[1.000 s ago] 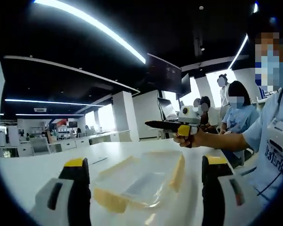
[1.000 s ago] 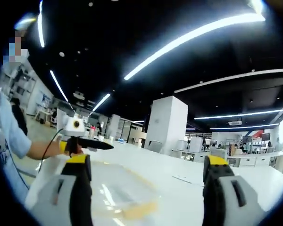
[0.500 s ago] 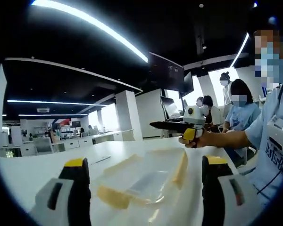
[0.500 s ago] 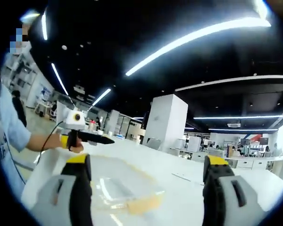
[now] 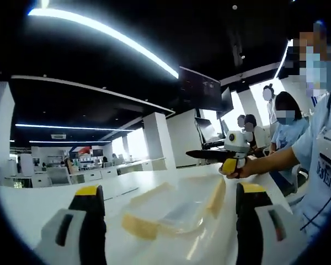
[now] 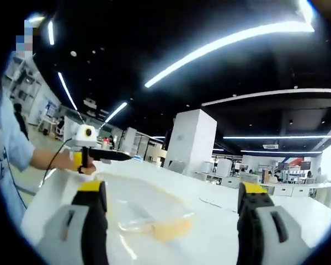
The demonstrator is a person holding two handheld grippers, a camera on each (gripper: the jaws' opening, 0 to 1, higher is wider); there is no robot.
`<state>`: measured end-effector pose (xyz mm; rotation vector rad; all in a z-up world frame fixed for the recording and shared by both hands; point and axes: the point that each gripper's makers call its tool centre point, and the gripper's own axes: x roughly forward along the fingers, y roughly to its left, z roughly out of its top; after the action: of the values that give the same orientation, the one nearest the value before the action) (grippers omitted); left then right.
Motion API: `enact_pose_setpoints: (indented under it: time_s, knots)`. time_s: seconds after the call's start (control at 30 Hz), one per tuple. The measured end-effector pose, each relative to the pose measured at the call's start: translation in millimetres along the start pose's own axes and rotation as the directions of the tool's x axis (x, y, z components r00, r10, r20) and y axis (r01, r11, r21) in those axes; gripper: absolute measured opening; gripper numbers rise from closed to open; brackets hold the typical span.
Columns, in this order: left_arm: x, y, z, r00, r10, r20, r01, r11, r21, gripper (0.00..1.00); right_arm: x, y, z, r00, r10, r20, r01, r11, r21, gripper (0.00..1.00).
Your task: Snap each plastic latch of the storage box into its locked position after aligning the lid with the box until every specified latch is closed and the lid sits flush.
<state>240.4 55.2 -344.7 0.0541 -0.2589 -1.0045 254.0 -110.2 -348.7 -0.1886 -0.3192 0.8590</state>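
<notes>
Big white counter (image 5: pixel 38 193) under everything. In the middle, between both tongs, the clear storage box (image 5: pixel 176 215) with yellow latches (image 5: pixel 139 226), lid looking on. Left tongs (image 5: pixel 168 232) spread wide, holding nothing, hanging just above the box. Right tongs (image 6: pixel 168 232) spread wide too, also bare. Best now: come down slowly, check the lid sits flat, then push one latch down until shut.
</notes>
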Motion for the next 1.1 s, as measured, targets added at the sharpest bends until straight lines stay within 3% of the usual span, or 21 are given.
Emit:
enact_pose_setpoints:
  time_s: [0.3, 0.67, 1.1]
  knots:
    - [2, 1.6, -1.6, 1.0, 0.007, 0.003, -0.007, 1.0, 0.013, 1.0, -3, 1, 0.9, 1.0, -0.009, -0.004, 0.009, 1.0, -0.016, 1.0]
    - [4, 2.8, -17.3, 0.998, 0.018, -0.066, -0.017, 0.999, 0.028, 1.0, -6, 10, -6.4, 0.999, -0.003, -0.05, 0.0, 0.998, -0.062, 1.0]
    - [6, 4.1, -27.8, 0.994, 0.02, -0.106, -0.015, 0.999, 0.053, 1.0, -3, 20, -30.5, 0.987, 0.02, -0.156, -0.033, 0.996, -0.081, 1.0]
